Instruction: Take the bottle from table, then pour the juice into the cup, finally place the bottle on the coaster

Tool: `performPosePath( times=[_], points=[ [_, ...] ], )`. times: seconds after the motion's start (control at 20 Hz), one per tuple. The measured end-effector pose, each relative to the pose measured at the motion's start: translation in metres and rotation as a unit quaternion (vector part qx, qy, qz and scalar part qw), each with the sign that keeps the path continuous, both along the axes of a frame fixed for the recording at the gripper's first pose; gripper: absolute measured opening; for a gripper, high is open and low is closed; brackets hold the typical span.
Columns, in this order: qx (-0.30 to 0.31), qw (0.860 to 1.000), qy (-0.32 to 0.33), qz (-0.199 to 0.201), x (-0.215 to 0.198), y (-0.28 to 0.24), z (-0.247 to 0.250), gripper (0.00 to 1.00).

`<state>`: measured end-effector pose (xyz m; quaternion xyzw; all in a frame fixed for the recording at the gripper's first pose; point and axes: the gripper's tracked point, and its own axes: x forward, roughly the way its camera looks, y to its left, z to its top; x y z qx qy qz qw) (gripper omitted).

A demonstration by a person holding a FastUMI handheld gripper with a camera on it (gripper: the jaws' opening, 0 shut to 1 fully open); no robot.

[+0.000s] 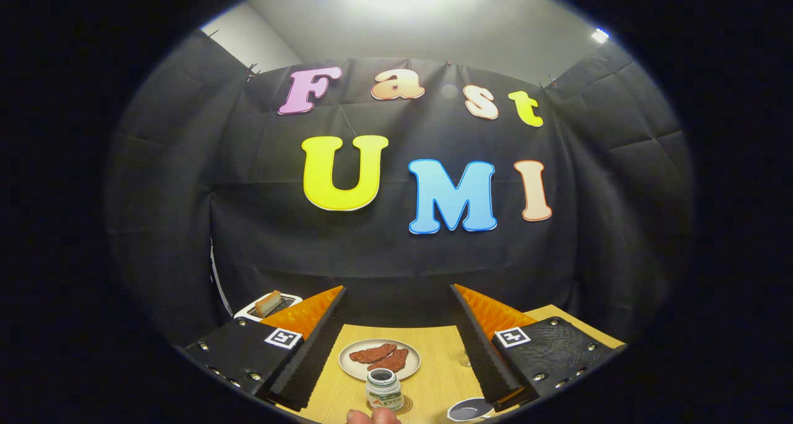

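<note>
Fingertips of a hand (372, 416) touch near the bottle (382, 389), which sits on its coaster (401, 405) between the spread, empty gripper (396, 349) fingers; placement appears complete, cup (471, 410) beside.

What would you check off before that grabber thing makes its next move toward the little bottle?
1. Jaws open wide enough for the bottle: ok, the gripper stands open with nothing held.
2. Bottle upright: ok, it stands on the table, between the fingers.
3. Bottle uncapped for pouring: ok, its mouth looks open.
4. Hand clear of the bottle: not ok, fingertips sit right beside it.
5. Plate out of the way: ok, it lies beyond the bottle.
6. Cup located: cannot tell.
</note>
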<state>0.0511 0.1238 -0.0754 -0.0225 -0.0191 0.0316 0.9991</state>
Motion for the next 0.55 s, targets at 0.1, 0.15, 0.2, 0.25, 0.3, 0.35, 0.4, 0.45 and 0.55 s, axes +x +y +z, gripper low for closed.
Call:
performPosePath(
  times=[0.1,0.15,0.2,0.25,0.3,0.35,0.4,0.45,0.55],
  points=[
    [0.009,1.0,-0.005,-0.001,-0.011,-0.011,0.029,0.98],
    [0.013,1.0,-0.006,0.008,-0.014,-0.013,0.044,0.97],
    [0.017,1.0,-0.006,0.019,-0.017,-0.014,0.056,0.97],
    [0.018,0.999,-0.009,0.029,-0.019,-0.017,0.068,0.97],
    [0.017,0.999,-0.009,0.034,-0.022,-0.025,0.079,0.98],
    [0.017,0.999,-0.014,0.034,-0.024,-0.035,0.088,0.98],
    [0.02,0.999,-0.017,0.034,-0.027,-0.045,0.093,0.97],
    [0.029,0.999,-0.015,0.037,-0.029,-0.054,0.092,0.97],
    [0.035,0.999,-0.01,0.04,-0.031,-0.075,0.082,0.97]
  ],
)
